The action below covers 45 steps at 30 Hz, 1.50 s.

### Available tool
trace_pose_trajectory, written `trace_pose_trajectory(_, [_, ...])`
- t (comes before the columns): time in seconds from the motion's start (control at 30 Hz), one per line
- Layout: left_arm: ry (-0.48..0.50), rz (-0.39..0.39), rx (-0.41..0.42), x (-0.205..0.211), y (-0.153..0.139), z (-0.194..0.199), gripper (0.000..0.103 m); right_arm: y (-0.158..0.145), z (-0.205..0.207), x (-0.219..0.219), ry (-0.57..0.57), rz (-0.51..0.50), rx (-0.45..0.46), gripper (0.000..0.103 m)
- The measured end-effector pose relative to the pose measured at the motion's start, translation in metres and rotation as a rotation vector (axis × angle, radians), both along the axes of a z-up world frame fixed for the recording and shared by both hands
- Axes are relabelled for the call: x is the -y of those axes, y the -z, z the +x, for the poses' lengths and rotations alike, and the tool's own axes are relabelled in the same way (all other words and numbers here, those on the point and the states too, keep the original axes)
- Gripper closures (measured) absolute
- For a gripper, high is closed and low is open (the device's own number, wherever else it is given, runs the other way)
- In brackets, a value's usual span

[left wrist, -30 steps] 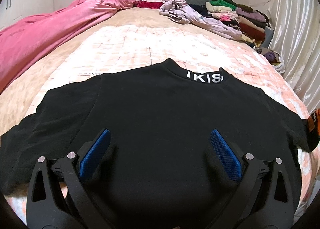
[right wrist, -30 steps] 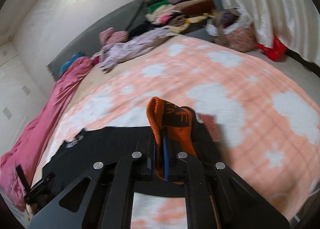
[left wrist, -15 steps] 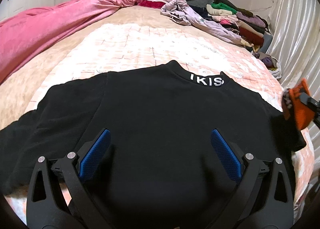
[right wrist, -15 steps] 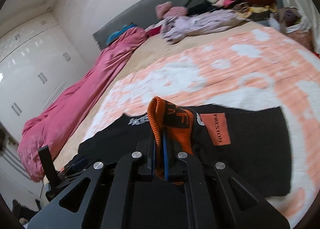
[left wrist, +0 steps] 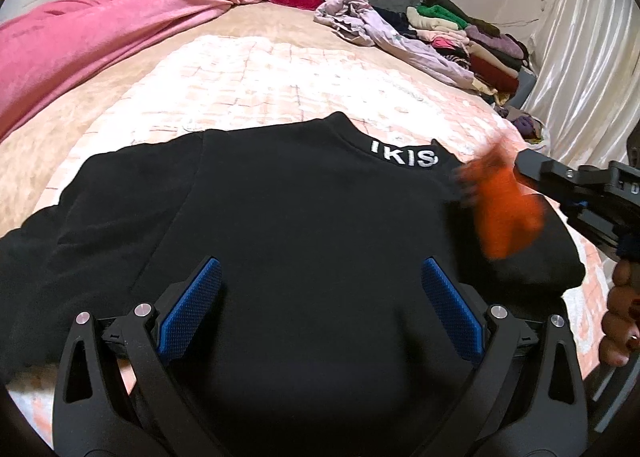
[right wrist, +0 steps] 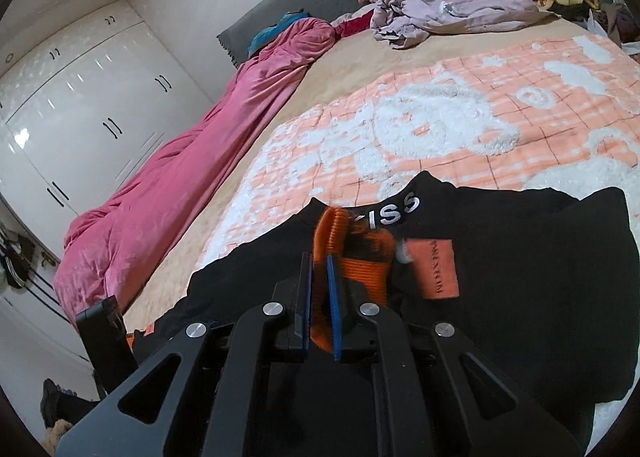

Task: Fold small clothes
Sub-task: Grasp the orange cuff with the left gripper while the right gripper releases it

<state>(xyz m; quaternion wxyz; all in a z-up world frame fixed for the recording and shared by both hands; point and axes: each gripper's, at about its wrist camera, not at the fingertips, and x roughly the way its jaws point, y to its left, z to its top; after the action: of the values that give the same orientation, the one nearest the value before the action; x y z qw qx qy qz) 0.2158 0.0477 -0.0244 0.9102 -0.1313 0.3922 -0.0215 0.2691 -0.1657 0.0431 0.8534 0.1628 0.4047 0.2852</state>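
Left wrist view reads white letters "IKIS" on the collar of a black sweatshirt [left wrist: 304,225] spread flat on the peach-and-white checked blanket [left wrist: 256,77] near the bed's front edge. From the right wrist view the same collar shows "ISS" clearly, with the first letters hidden behind an orange ribbed cuff [right wrist: 352,253]. Just right of that cuff an orange rectangular patch [right wrist: 436,269] lies on the folded-over sleeve; its dark lettering is too blurred to read.

The sweatshirt is plain black with a raised collar, body smooth, its left sleeve stretched out flat toward the bed's left edge. Its right sleeve is folded inward over the body, its orange cuff lifted above the chest area near the collar.

The right gripper [right wrist: 320,277] has its blue pads nearly together, pinching the orange cuff between them. In the left wrist view that cuff shows as an orange blur [left wrist: 504,209] at the tip of the gripper, and a person's fingers [left wrist: 620,321] wrap the handle at the right edge.

The left gripper [left wrist: 320,309] hangs over the sweatshirt's lower middle with its jaws wide apart and nothing between the blue pads.

Along the bed's left edge lies a rumpled pink duvet [left wrist: 100,33]. Toward the far right corner lie a lilac garment [left wrist: 384,33] and a stack of folded clothes [left wrist: 472,41].
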Motion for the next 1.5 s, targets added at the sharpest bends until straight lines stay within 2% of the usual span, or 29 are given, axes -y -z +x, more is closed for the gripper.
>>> trace_pose_trajectory(0.07, [0.012, -0.022, 0.006, 0.002, 0.0, -0.001, 0.009, 0.0, -0.002, 0.004, 0.012, -0.019, 0.014, 0.093])
trace_pose_trajectory(0.17, [0.032, -0.04, 0.013, 0.006, 0.0, -0.001, 0.014, 0.0, -0.005, 0.019, 0.038, -0.022, 0.023, 0.082])
trace_pose_trajectory(0.27, [0.059, -0.076, 0.021, 0.011, -0.001, 0.0, 0.026, 0.001, -0.008, 0.038, 0.085, -0.054, 0.042, 0.078])
trace_pose_trajectory(0.3, [0.07, -0.093, 0.022, 0.012, -0.001, 0.002, 0.035, 0.002, -0.009, 0.043, 0.101, -0.067, 0.045, 0.076])
trace_pose_trajectory(0.33, [0.082, -0.114, 0.019, 0.014, 0.0, 0.004, 0.042, 0.003, -0.011, 0.049, 0.118, -0.083, 0.049, 0.072])
trace_pose_trajectory(0.5, [0.135, -0.27, -0.033, 0.022, 0.012, 0.02, 0.055, 0.008, -0.028, 0.079, 0.186, -0.135, 0.07, 0.07])
trace_pose_trajectory(0.57, [0.145, -0.319, -0.063, 0.029, 0.019, 0.028, 0.055, 0.01, -0.034, 0.089, 0.2, -0.14, 0.082, 0.068])
trace_pose_trajectory(0.7, [0.133, -0.277, -0.083, 0.046, 0.025, 0.04, 0.056, 0.013, -0.043, 0.107, 0.242, -0.149, 0.097, 0.068])
trace_pose_trajectory(0.73, [0.132, -0.27, -0.082, 0.049, 0.024, 0.041, 0.065, 0.014, -0.044, 0.11, 0.25, -0.148, 0.096, 0.068])
trace_pose_trajectory(0.77, [0.136, -0.257, -0.082, 0.055, 0.023, 0.043, 0.067, 0.016, -0.045, 0.114, 0.258, -0.149, 0.093, 0.068])
trace_pose_trajectory(0.83, [0.153, -0.249, -0.074, 0.06, 0.022, 0.046, 0.091, 0.018, -0.045, 0.117, 0.265, -0.153, 0.089, 0.068])
trace_pose_trajectory(0.9, [0.149, -0.21, -0.056, 0.062, 0.022, 0.046, 0.099, 0.019, -0.046, 0.121, 0.281, -0.15, 0.085, 0.068])
trace_pose_trajectory(1.03, [0.128, -0.2, 0.005, 0.046, 0.01, 0.037, 0.099, 0.02, -0.049, 0.126, 0.301, -0.19, 0.098, 0.068])
trace_pose_trajectory(1.13, [0.078, -0.127, 0.087, 0.024, -0.013, 0.024, 0.099, 0.022, -0.05, 0.126, 0.309, -0.219, 0.101, 0.068])
trace_pose_trajectory(1.27, [0.012, -0.072, 0.129, -0.003, -0.029, 0.013, 0.099, 0.027, -0.048, 0.121, 0.304, -0.235, 0.089, 0.068])
trace_pose_trajectory(1.33, [0.003, -0.047, 0.114, -0.01, -0.028, 0.011, 0.099, 0.029, -0.047, 0.116, 0.297, -0.251, 0.087, 0.068])
trace_pose_trajectory(1.43, [-0.006, -0.083, 0.062, -0.019, -0.017, 0.013, 0.099, 0.03, -0.046, 0.106, 0.281, -0.276, 0.089, 0.068])
trace_pose_trajectory(1.5, [-0.007, -0.08, 0.031, -0.021, -0.011, 0.012, 0.099, 0.031, -0.046, 0.099, 0.268, -0.296, 0.095, 0.068])
